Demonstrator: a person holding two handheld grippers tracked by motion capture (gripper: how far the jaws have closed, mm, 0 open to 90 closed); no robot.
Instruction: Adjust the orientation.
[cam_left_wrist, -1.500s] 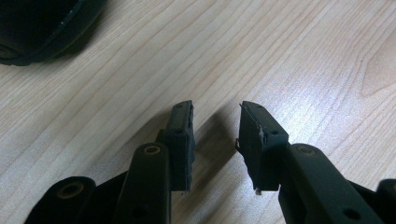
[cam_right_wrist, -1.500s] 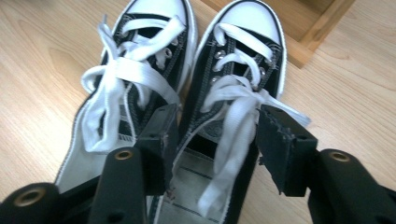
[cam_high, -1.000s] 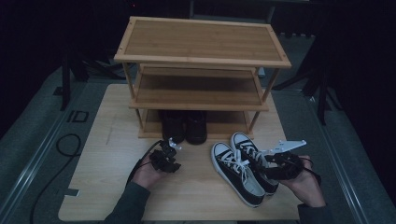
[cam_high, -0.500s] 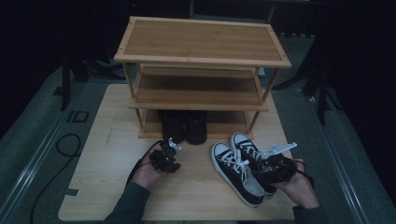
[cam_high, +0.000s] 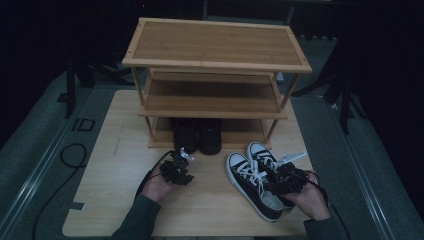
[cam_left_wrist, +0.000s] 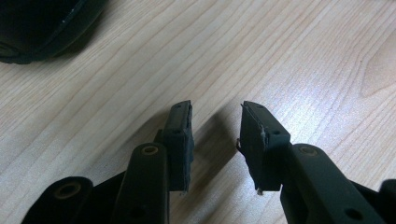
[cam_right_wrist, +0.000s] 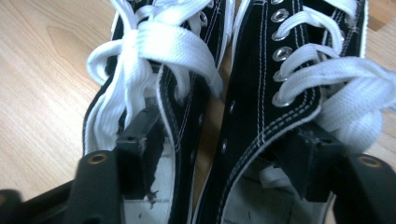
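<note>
Lower right of the high view: the right gripper (cam_high: 276, 181) has dropped from beside the pair of black sneakers (cam_high: 260, 182) onto them. Its jaws, just opening, now stand one inside each shoe, the adjoining inner walls between them, not yet clamped. Lower centre-left, the left gripper (cam_high: 181, 159) remains unmoved, parted and empty above the table (cam_high: 110, 175).

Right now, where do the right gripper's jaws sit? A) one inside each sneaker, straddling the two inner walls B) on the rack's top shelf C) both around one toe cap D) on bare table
A: in the right gripper view, the right gripper has one jaw down inside each of the black sneakers, with their adjoining inner walls between the jaws.
</note>
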